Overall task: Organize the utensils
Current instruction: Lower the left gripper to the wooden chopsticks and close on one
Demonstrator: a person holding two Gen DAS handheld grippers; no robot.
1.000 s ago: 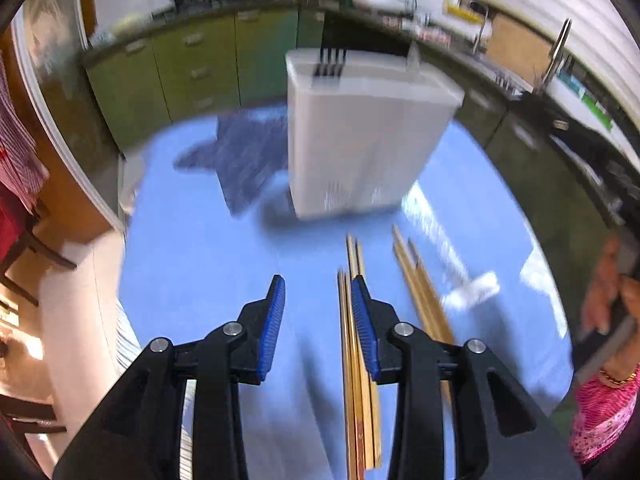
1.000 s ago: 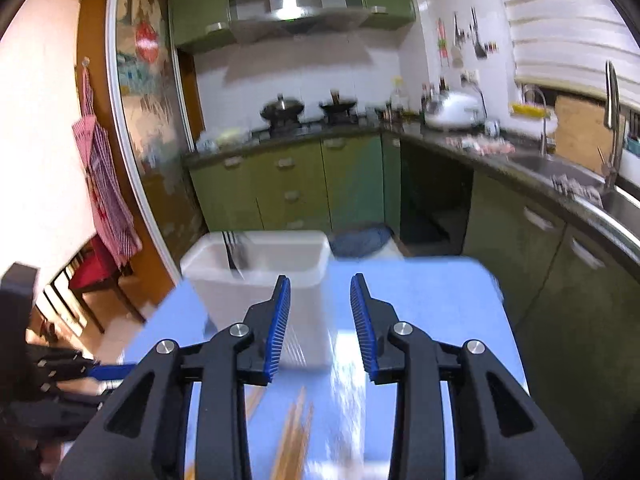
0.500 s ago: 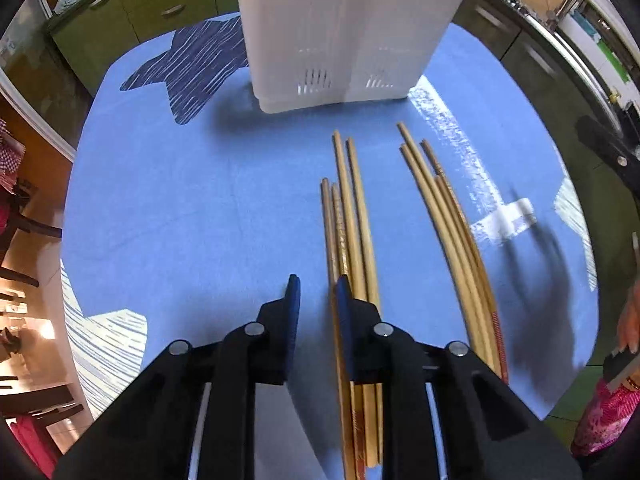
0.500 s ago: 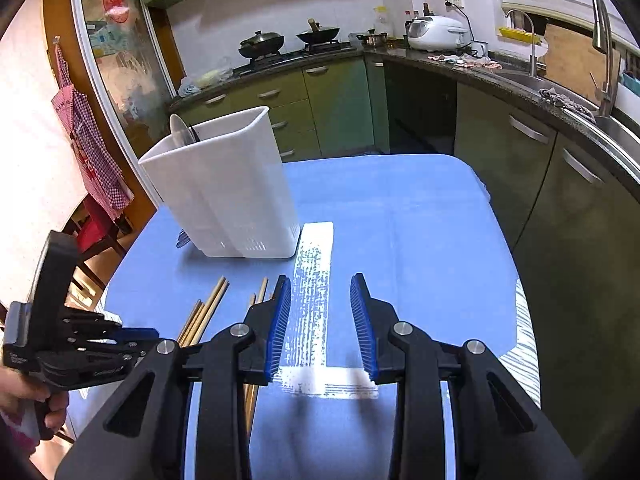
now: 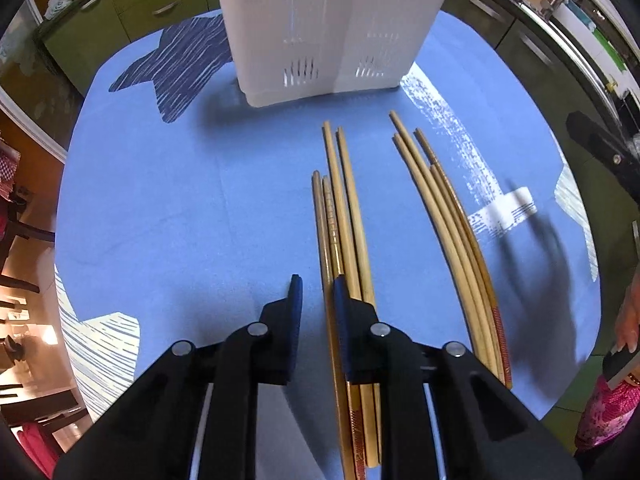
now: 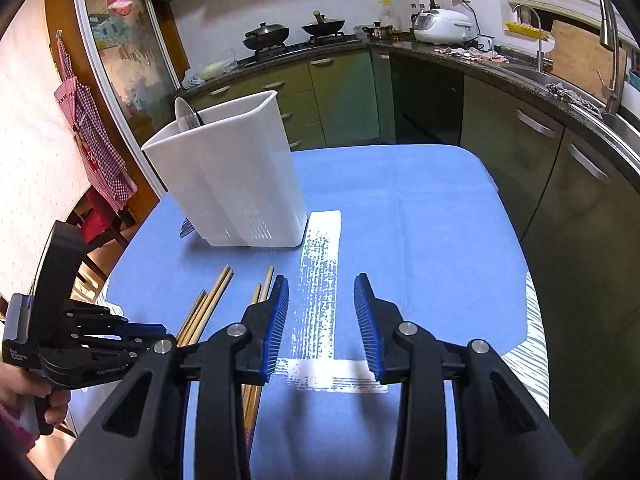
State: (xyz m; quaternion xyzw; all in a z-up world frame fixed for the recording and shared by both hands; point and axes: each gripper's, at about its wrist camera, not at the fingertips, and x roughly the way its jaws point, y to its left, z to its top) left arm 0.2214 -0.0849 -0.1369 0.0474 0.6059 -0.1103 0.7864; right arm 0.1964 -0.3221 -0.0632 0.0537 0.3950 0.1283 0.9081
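Blue cloth covers the desk [image 5: 160, 208]; both chopstick bundles [image 5: 340, 216] lie flat near the white holder [image 5: 320, 28], where one spoon [image 6: 187, 117] already stands. My left tongs [image 5: 317, 294] are narrowly parted over the left bundle, gripping nothing; right tongs [image 6: 321, 316] gape wide, empty.

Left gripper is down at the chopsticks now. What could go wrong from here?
1. The left gripper has a narrow gap, and its right finger sits over the nearer bundle of bamboo chopsticks; closing may pinch one stick or none and scatter the rest.
2. The sticks lie touching, so lifting one may drag its neighbours towards the second bundle of chopsticks.
3. The tall white plastic utensil holder looks light; a long stick entering at an angle might tip it.
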